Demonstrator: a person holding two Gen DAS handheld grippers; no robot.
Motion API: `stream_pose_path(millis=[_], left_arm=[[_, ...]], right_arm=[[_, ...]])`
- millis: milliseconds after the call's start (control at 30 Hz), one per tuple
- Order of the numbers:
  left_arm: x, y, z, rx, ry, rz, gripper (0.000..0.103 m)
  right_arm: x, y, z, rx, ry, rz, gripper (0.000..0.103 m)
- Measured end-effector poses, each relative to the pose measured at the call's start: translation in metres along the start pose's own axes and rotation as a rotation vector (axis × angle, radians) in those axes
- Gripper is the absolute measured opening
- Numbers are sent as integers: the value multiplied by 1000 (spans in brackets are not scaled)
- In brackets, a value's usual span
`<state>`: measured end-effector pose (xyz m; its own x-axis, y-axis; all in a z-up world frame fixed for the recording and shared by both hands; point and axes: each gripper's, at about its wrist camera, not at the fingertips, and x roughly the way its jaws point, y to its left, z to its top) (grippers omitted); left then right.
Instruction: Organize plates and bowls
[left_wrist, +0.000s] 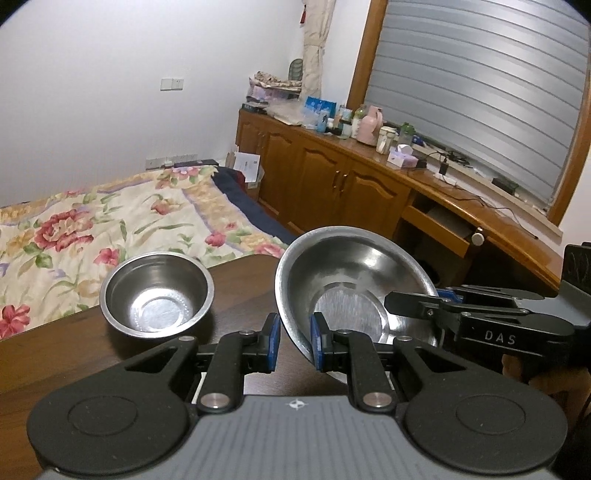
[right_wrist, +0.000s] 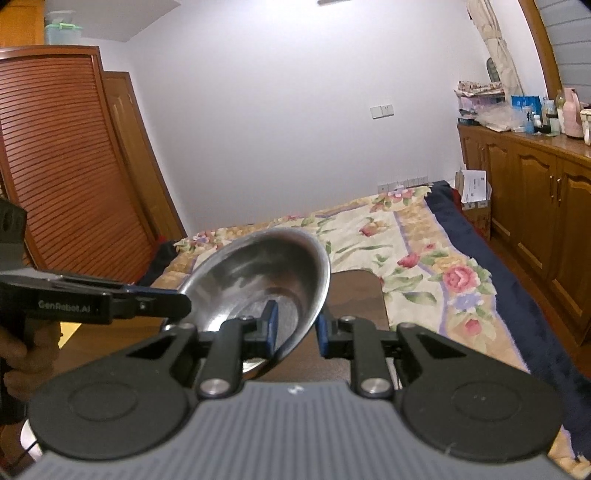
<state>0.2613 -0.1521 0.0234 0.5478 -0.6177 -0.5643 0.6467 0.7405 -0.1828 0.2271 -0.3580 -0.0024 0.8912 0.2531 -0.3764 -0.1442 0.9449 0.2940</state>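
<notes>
Big bowl (left_wrist: 351, 291) held tilted above surface (left_wrist: 74, 354), rim pinched from both sides: left gripper (left_wrist: 294, 343) jaws closed on near-left rim, right gripper (right_wrist: 297, 326) jaws closed on opposite rim. Small bowl (left_wrist: 157, 295) seated upright just left, nearest left gripper; nesting judged next.

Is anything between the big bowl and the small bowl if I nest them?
Nothing visible. The big bowl, tilted and straddled at its rim by the left gripper and right gripper, sits beside the small bowl, with only bare table between them.
</notes>
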Motion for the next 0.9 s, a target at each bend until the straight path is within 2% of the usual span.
stream_pose_path(millis=[367,900], left_arm=[[-37,-10,-9,11,-44,8,20],[-91,6,-67,-60,-33,45,20]], right_arm=[[-18,14,-3,-22,-13,31,23],[-20,56,-42,-30,92,122,24]])
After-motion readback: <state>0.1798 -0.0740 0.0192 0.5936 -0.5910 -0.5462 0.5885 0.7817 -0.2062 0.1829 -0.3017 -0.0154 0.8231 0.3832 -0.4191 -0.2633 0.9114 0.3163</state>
